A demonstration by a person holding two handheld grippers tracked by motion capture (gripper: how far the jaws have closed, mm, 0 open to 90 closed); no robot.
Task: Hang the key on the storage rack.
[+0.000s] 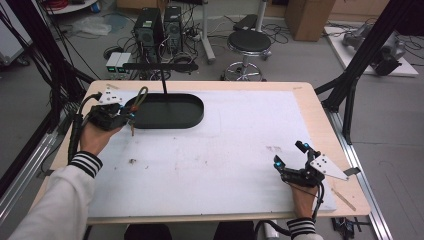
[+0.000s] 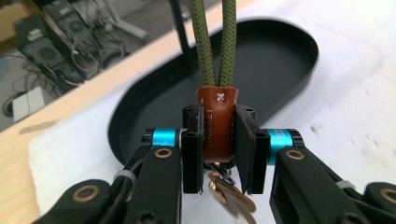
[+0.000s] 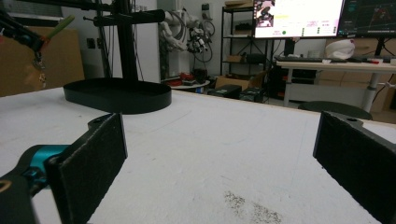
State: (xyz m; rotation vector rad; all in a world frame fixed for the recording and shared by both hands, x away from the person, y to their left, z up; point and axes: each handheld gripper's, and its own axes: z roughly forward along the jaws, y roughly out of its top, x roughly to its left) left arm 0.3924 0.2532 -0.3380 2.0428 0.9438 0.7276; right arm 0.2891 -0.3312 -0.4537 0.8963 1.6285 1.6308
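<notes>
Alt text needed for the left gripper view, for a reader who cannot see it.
The left tongs are shut on the brown leather tab of a keychain, its olive cord loop rising upward and copper-coloured metal hanging below. Behind sits a black oval tray on the white table cover.

My left gripper (image 2: 218,140) covering the leather tab's (image 2: 217,122) sides, blurred copper keys (image 2: 231,196) below it, cord loop (image 2: 215,42) cut off above
</notes>
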